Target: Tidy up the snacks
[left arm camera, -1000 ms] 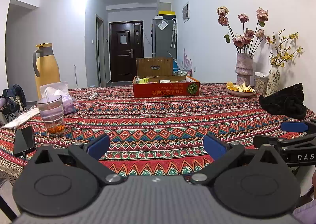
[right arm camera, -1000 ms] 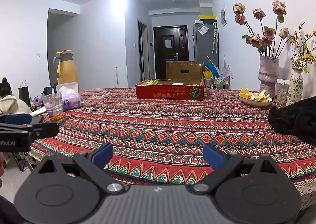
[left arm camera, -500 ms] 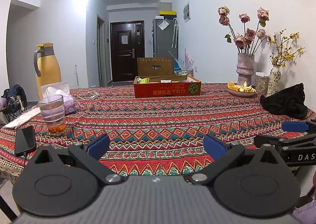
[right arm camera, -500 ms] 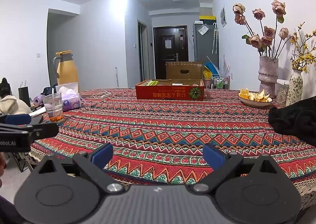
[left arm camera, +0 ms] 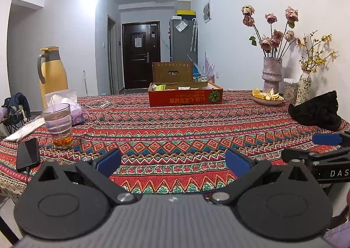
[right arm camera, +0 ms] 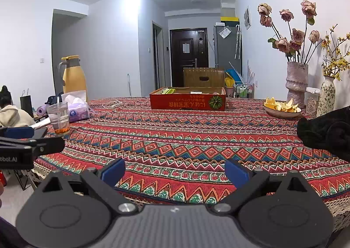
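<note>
Both tools up at the near edge of the counter (left arm camera: 175,134), w/ its red patterned cloth. Left tool (left arm camera: 174,161): blue pads wide apart, nothing btwn them, hanging over the cloth. Right tool (right arm camera: 175,171): same, pads spread, empty, just off the counter's fringe.

Task item: red cardboard tray (left arm camera: 185,96), straight ahead of both tools, well apart from them at the far side of the counter. Snack packets inside, a yellow-green one at its left end; the rest too small to tell. Brown box flap upright behind it.

Ahead-left of the left tool: glass cup (left arm camera: 58,125) w/ straw and orange bits at the bottom, black phone (left arm camera: 28,154) flat near the edge, tissue pack (left arm camera: 72,106) behind the cup, yellow thermos jug (left arm camera: 53,74) farther back.

Ahead-right: plate of orange peel (left arm camera: 268,97), pinkish vase of dried roses (left arm camera: 272,74), small floral vase (left arm camera: 304,86) w/ yellow sprigs, black fabric bundle (left arm camera: 317,111) near the right tool's side.

Right view, far left: a person in a pale hoodie (right arm camera: 13,115), beyond the counter.
</note>
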Demonstrator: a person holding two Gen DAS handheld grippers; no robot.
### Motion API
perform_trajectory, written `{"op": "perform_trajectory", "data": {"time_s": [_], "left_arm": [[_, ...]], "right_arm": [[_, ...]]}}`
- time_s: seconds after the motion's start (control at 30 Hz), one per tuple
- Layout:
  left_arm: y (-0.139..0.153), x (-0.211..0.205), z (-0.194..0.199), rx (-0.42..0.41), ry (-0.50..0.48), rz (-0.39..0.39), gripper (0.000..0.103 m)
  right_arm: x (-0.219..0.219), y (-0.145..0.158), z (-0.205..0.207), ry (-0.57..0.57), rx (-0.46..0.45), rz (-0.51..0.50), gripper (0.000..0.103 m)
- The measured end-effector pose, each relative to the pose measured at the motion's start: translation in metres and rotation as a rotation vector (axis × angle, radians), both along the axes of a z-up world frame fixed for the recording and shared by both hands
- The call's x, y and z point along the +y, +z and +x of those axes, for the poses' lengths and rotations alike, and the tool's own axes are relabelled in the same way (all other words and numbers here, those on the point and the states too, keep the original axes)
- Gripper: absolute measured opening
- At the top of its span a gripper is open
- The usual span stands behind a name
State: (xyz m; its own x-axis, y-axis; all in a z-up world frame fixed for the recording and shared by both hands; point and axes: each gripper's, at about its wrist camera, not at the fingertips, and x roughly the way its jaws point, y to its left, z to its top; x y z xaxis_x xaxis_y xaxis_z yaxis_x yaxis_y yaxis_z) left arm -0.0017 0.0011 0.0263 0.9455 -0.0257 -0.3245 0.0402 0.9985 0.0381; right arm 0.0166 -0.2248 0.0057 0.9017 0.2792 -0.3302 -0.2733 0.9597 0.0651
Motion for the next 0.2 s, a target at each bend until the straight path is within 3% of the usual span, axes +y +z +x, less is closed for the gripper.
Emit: {"op": "perform_trajectory", "data": {"time_s": [0.2], "left_arm": [[-0.0011,-0.0021,-0.0006,0.002,0.007,-0.001,0.103]], "right_arm": [[0.0004,-0.0008,0.0009,0.0,0.002,-0.003,0.098]]}}
